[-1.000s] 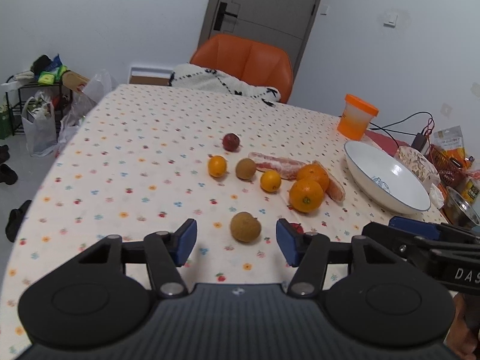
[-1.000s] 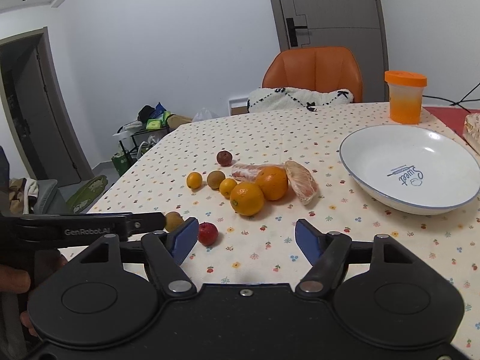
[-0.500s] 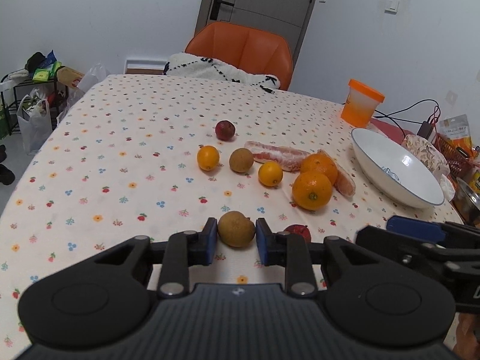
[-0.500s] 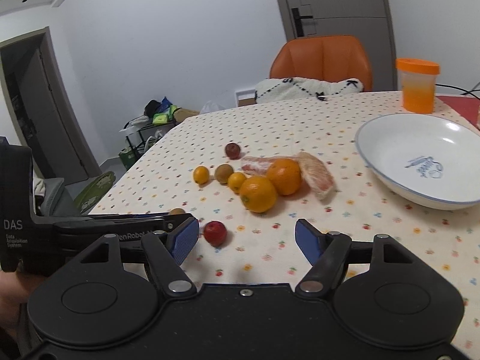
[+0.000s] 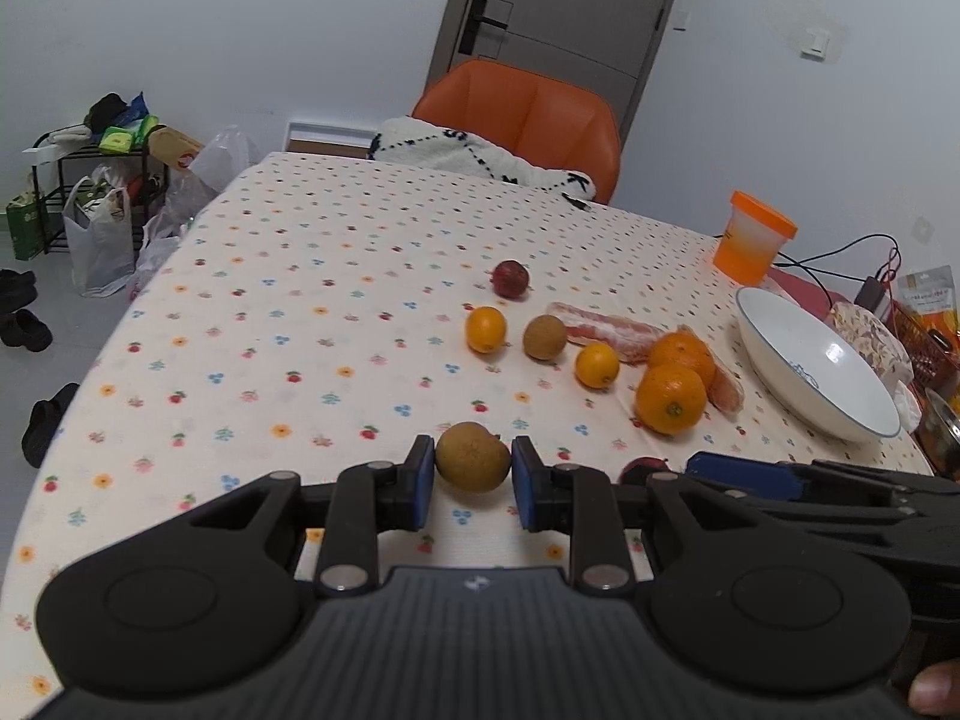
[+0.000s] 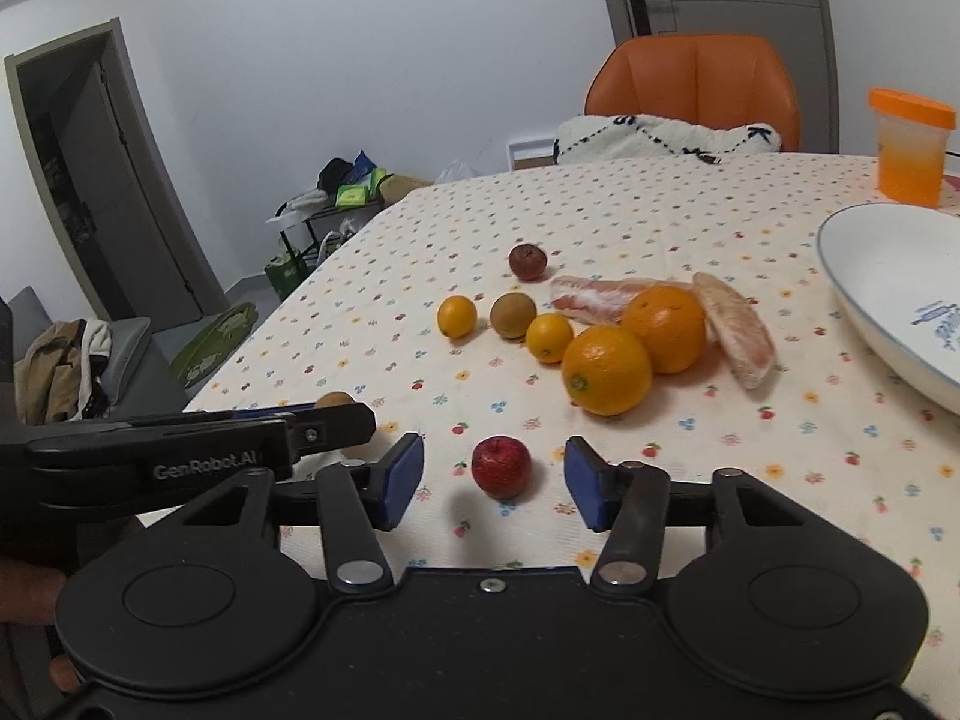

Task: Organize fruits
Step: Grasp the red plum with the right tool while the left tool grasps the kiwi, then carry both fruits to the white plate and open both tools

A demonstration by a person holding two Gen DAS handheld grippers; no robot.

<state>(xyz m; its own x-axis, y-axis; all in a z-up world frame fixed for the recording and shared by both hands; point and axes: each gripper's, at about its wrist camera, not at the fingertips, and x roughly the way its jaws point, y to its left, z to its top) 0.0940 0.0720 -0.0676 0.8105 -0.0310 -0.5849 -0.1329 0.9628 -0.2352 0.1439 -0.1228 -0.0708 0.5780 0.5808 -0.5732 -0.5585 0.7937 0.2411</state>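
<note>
A brown round fruit [image 5: 472, 456] sits at the table's [image 5: 252, 324] near edge, clamped between the left gripper's [image 5: 471, 483] blue pads. Just to its right, a small red fruit [image 6: 501, 467] lies between the right gripper's [image 6: 493, 483] spread, untouching fingers. Beyond lie two oranges [image 6: 606, 369], pomelo segments [image 6: 741, 336] and a white bowl [image 6: 882, 276].

Landmark: orange chair [image 5: 528, 114], far side of the table.
- White blanket with black lines [image 5: 474, 153]: draped over the chair seat.
- Grey door, black handle [image 5: 558, 12]: behind the chair.
- Orange-lidded tub [image 5: 753, 237]: right of the chair.
- Black cables [image 5: 852, 252]: right of the chair, beyond the tub.
- Rack with bags [image 5: 90, 192]: left of the chair, on the floor.
- Dark shoes [image 5: 24, 312]: far left of the chair, by the rack.
</note>
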